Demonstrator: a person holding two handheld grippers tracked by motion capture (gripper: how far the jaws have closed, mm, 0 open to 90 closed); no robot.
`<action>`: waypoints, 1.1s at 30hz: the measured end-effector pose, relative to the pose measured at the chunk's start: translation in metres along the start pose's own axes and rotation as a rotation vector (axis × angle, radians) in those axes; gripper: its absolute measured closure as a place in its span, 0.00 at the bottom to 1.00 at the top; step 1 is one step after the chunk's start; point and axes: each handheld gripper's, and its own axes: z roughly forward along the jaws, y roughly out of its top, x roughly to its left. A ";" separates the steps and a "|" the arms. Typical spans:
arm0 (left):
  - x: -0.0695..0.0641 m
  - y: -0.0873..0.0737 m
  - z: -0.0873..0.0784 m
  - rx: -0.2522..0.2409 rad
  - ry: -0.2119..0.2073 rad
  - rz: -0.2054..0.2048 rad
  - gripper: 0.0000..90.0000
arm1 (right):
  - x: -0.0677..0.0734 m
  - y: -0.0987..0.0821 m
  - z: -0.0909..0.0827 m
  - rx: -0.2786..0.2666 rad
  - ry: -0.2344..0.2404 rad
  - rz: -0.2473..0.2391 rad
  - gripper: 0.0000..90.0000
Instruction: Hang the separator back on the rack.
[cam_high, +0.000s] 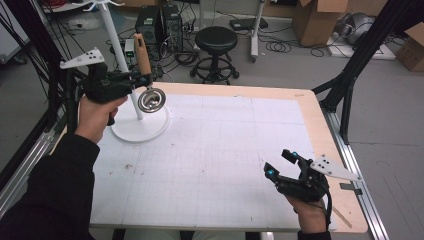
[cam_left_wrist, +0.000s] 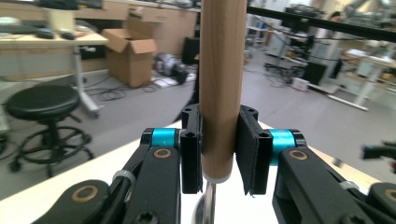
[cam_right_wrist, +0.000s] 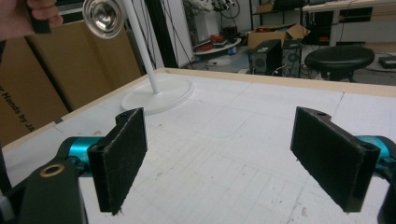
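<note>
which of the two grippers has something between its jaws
The left gripper, jaws clamped on the wooden handle of a metal ladle. The right gripper has open, empty jaws.

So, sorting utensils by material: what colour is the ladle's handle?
Light brown wood handle, clearest in the left gripper view.

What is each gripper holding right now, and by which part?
The left gripper is shut on the ladle, clamping the lower end of its wooden handle, with the metal bowl hanging below. The right gripper is open and holds nothing.
</note>
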 end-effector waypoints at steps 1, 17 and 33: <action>0.003 0.004 0.001 -0.001 0.007 -0.003 0.81 | -0.001 0.000 0.001 -0.001 0.001 0.001 0.20; 0.028 0.053 0.018 0.005 0.190 -0.005 0.81 | 0.000 -0.001 0.004 0.000 0.040 0.015 0.20; 0.043 0.050 0.012 0.008 0.271 -0.045 0.81 | 0.004 0.000 0.003 -0.004 0.055 0.014 0.20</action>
